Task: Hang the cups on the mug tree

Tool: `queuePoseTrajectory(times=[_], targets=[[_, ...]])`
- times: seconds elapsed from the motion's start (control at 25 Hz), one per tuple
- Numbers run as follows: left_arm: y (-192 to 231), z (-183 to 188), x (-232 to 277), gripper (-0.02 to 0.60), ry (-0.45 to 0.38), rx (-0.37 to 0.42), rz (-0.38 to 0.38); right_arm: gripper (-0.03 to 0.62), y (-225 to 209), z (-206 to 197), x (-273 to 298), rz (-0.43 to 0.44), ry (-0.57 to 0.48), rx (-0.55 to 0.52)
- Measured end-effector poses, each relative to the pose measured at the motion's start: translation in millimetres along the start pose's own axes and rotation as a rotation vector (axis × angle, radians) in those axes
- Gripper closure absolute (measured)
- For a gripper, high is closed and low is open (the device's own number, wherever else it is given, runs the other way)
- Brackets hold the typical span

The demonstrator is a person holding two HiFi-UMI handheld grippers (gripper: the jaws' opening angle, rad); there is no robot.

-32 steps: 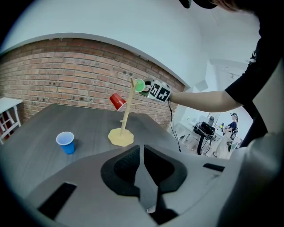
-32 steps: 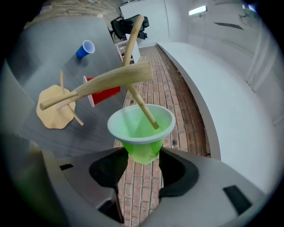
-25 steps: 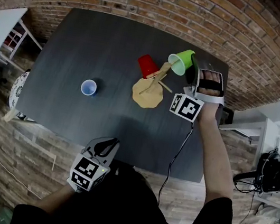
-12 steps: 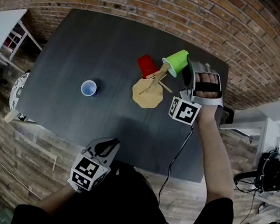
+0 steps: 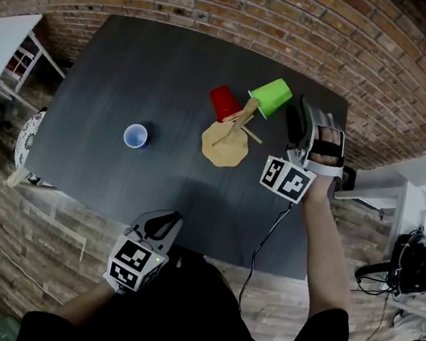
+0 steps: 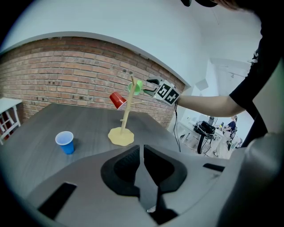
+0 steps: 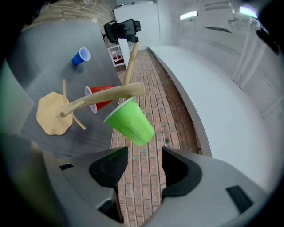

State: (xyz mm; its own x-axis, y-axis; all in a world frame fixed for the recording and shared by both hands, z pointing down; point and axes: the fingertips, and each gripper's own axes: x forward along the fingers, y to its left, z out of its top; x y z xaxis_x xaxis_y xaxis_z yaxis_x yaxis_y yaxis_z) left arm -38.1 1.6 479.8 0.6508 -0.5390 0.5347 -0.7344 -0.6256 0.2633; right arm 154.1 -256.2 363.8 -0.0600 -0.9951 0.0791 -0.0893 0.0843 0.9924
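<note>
Green cup (image 5: 271, 97) now hangs on the mug tree (image 5: 225, 145) in the head view, right tongs (image 5: 304, 116) backed off to its 4 o'clock; blue cup (image 5: 134, 135) waits on the desk (image 5: 118, 59), 9 o'clock of the tree; left gripper view: left tongs (image 6: 142, 153) pinched together, empty; right gripper view: jaws wide apart, nothing between, cup free just ahead; one cup left, I reckon.
</note>
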Motion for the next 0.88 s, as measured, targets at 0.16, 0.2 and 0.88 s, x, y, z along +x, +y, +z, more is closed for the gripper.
queuePoseTrajectory(times=[0.16,0.2,0.88], targets=[[1,1,1,0.543,-0.003,-0.002,0.002,0.356,8,-16,-18,0.02,0.026,0.088],[1,2,1,0.543,-0.005,-0.002,0.003,0.356,11,-19,-24,0.025,0.029,0.117],[2,34,-5,0.543,-0.071,0.054,0.033,0.452,49,10,-170,0.345,-0.004,1.239]])
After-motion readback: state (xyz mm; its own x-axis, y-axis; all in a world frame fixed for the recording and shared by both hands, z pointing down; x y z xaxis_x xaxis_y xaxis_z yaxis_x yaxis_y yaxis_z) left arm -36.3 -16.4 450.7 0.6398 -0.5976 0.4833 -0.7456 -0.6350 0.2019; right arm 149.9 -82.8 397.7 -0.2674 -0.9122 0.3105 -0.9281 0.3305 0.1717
